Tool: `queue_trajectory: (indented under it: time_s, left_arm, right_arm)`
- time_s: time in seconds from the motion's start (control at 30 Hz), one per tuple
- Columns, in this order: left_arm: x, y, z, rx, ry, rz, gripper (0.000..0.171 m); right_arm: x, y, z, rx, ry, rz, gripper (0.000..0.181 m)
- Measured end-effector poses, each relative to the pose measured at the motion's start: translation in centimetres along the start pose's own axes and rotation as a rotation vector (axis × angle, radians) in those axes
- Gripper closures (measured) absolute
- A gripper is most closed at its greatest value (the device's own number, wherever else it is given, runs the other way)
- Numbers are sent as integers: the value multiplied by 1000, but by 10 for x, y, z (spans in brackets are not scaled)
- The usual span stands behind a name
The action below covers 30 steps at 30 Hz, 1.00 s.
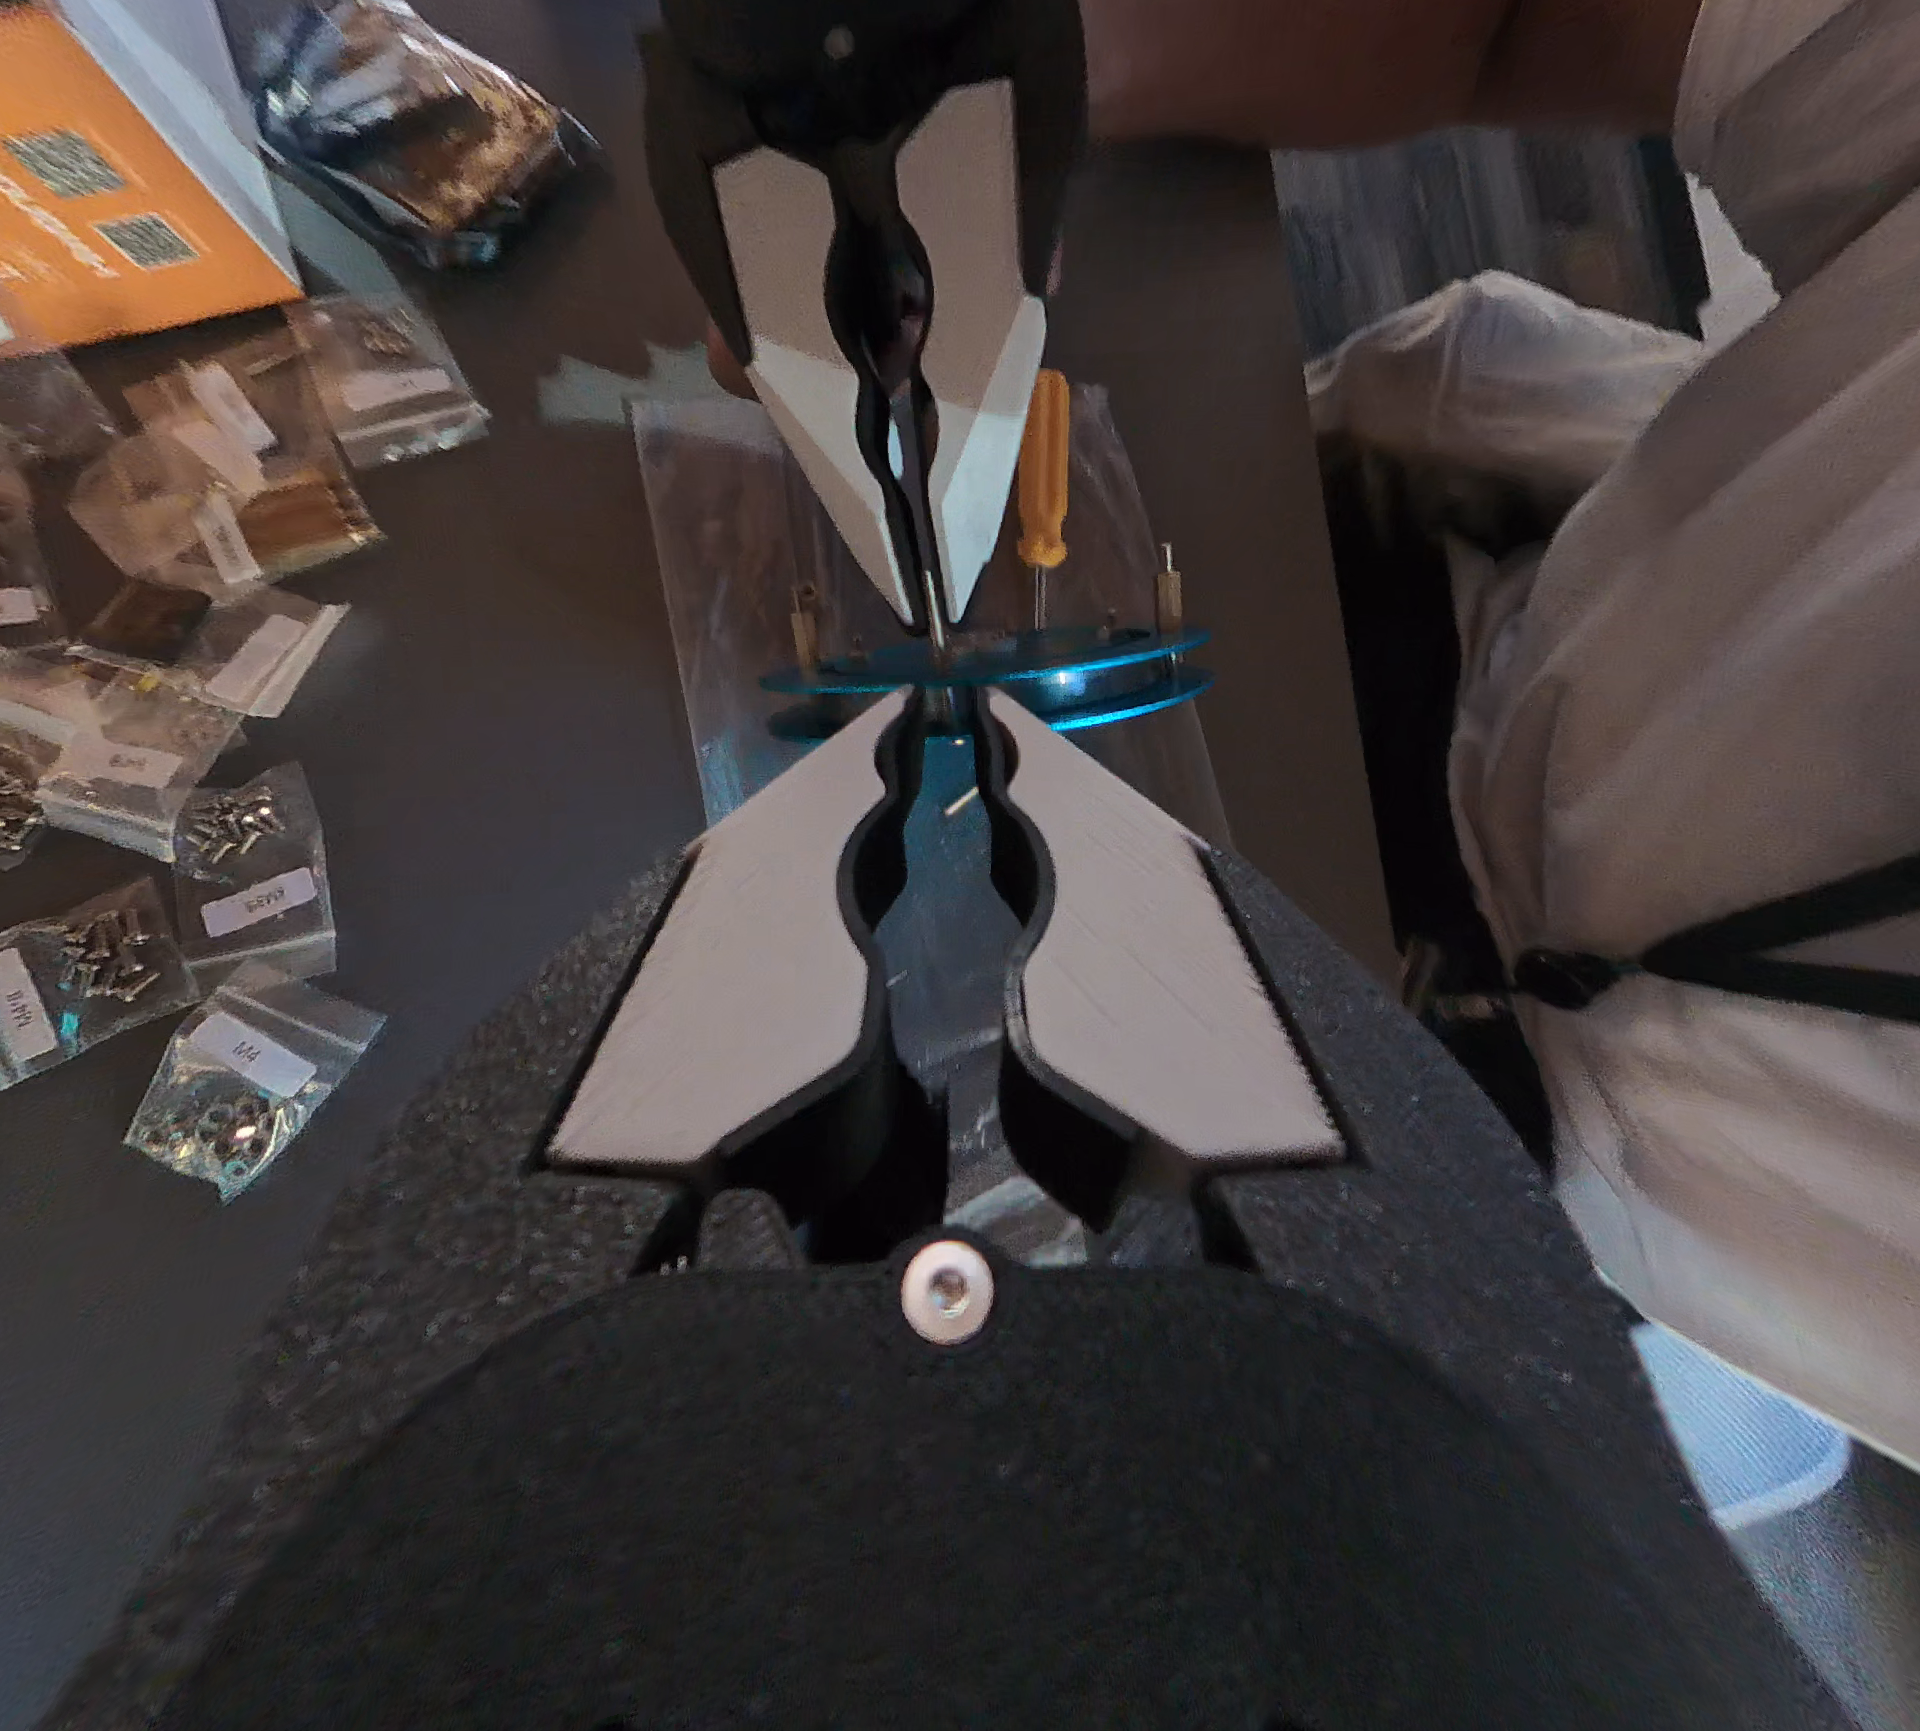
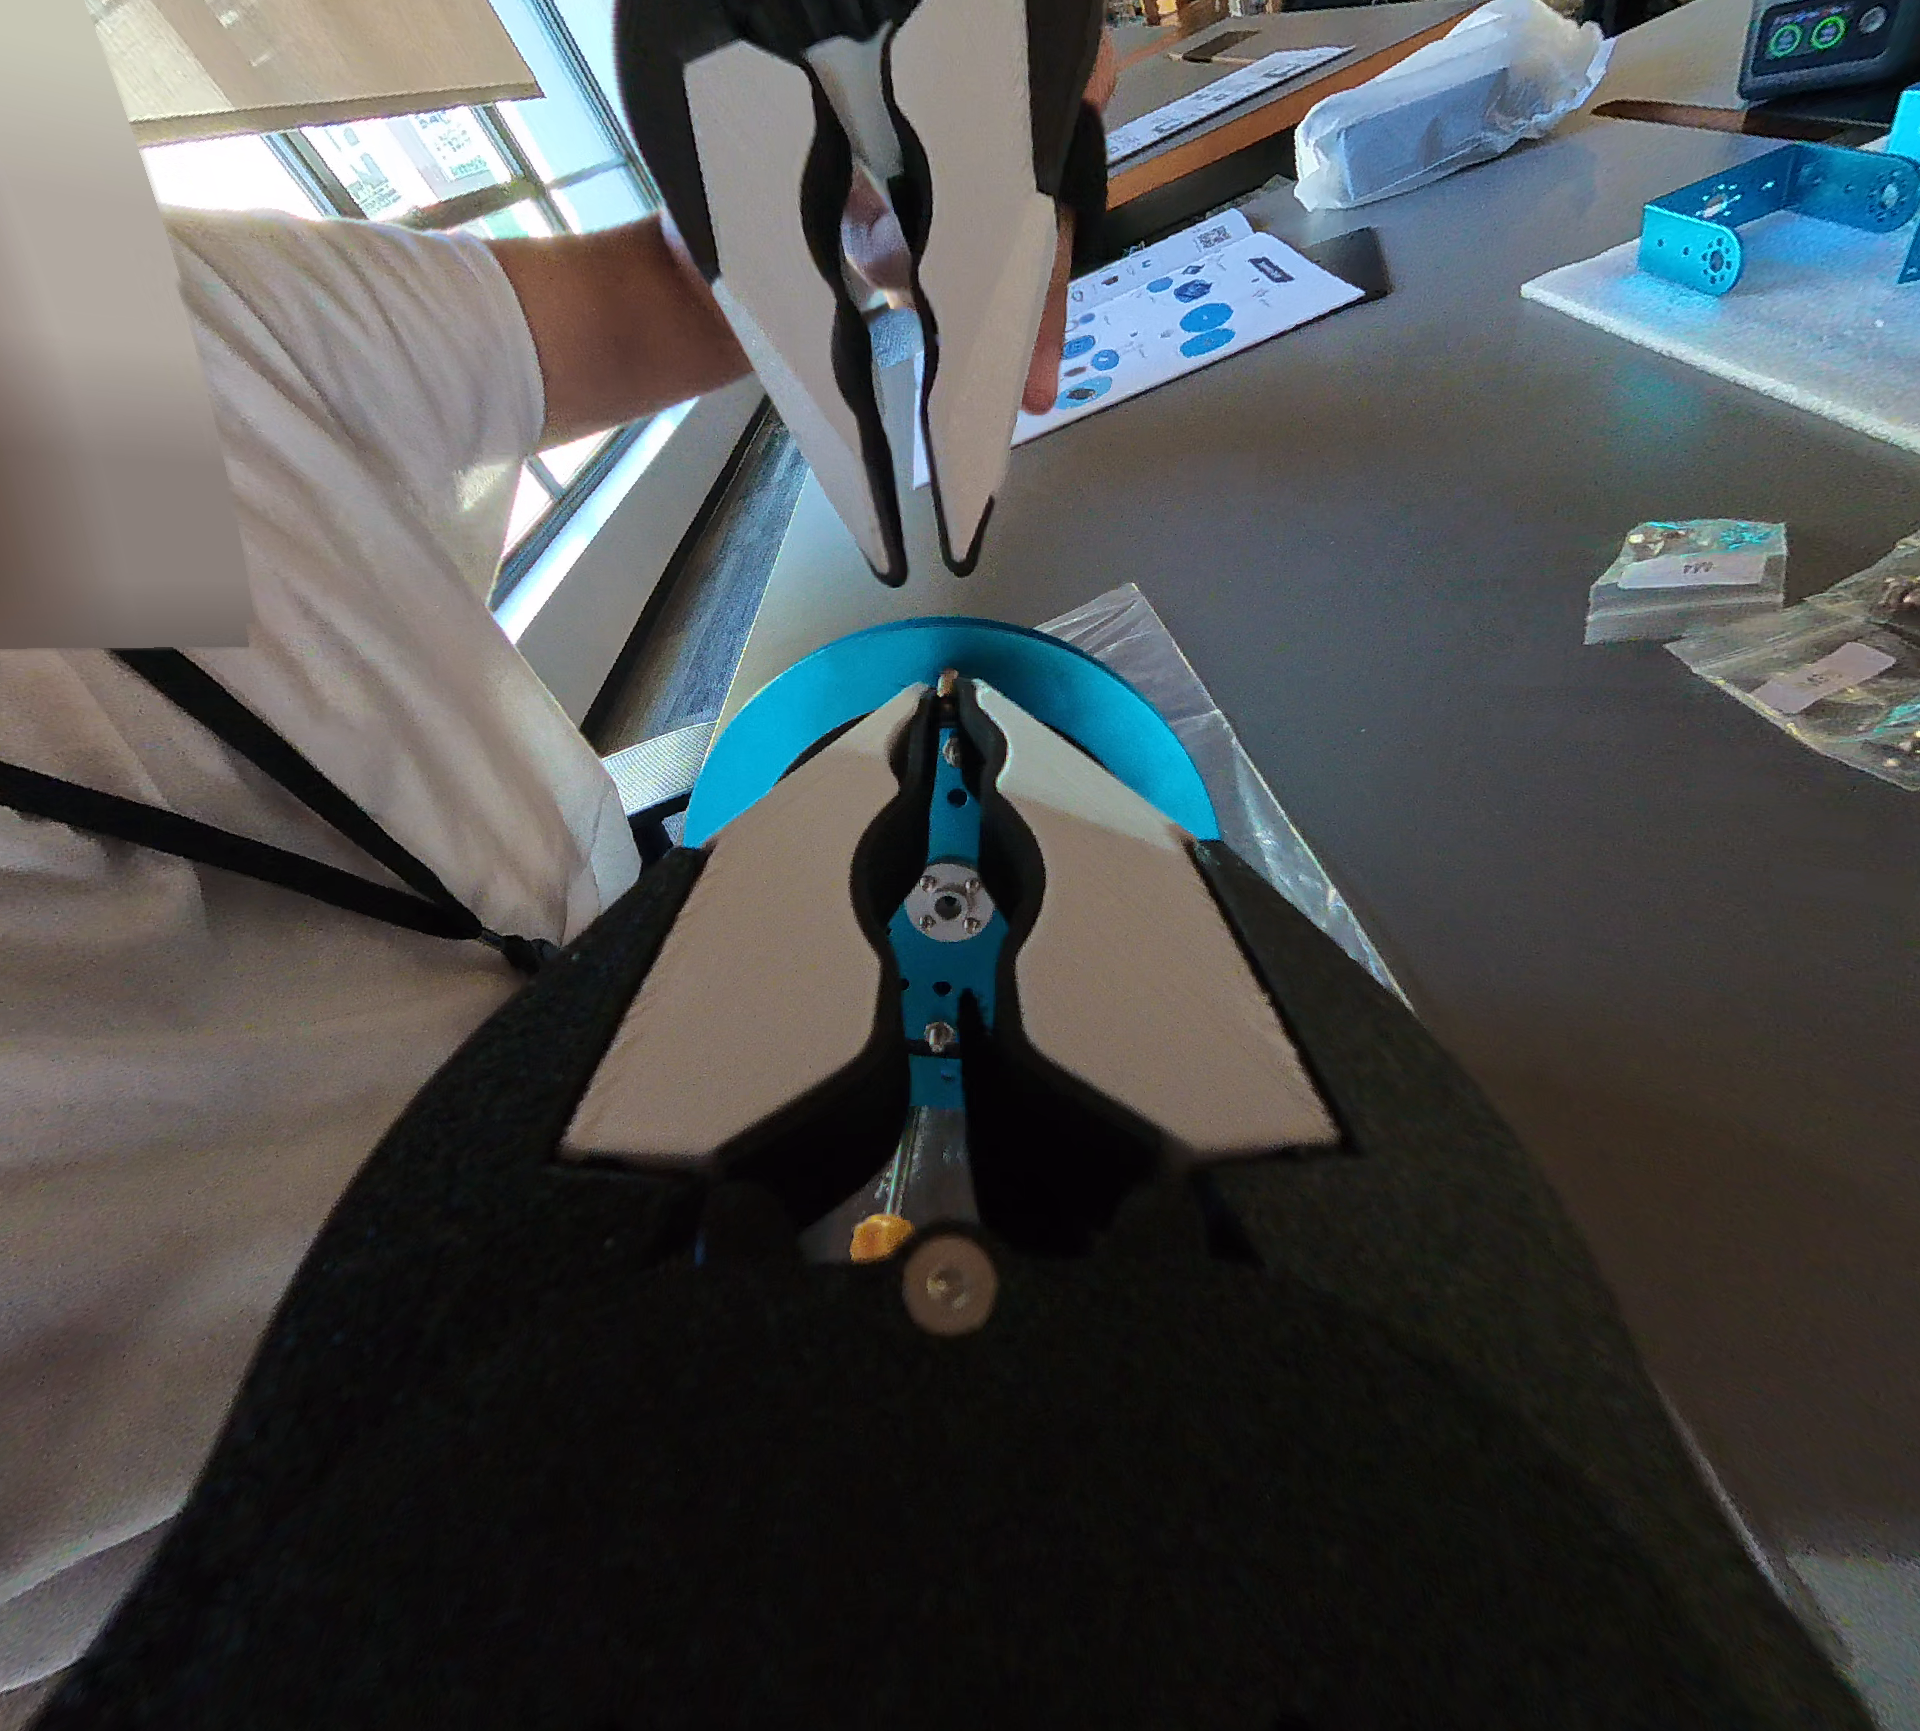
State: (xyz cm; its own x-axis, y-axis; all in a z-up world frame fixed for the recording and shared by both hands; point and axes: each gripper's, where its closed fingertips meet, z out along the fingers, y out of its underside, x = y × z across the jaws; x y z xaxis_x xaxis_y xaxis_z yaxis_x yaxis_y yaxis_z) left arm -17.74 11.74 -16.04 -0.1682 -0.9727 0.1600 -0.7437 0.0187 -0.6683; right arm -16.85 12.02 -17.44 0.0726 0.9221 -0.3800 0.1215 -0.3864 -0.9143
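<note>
A blue metal disc assembly lies on a clear plastic bag on the grey table. It carries brass standoffs and a silver centre hub. My right gripper is shut on a small metal standoff and holds it upright on the disc. In the left wrist view it comes down from above. My left gripper faces it at the disc's near rim, jaws a narrow gap apart and empty. It also shows in the right wrist view. A yellow-handled screwdriver lies just behind the disc.
Several small bags of screws and an orange box lie to the left. The right wrist view shows an instruction sheet, a blue bracket on a white pad, a white wrapped bundle and more bags. The person's white-shirted torso is close.
</note>
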Motion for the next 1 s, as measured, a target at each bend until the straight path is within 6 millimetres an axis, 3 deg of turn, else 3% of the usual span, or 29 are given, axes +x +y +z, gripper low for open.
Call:
queue_trajectory:
  time_s: [0.4, 0.87, 1.0]
  left_arm:
    - [-5, 2, 12, -316, 50, -34, 162]
    - [-4, 4, 25, -309, 156, -74, 165]
    - [-15, 5, 25, -277, 109, -87, 168]
  right_arm:
    - [5, -1, -9, 11, 2, 24, 180]
    - [4, 1, -12, 18, -39, 61, 179]
    - [12, 0, -12, 27, -3, 67, 178]
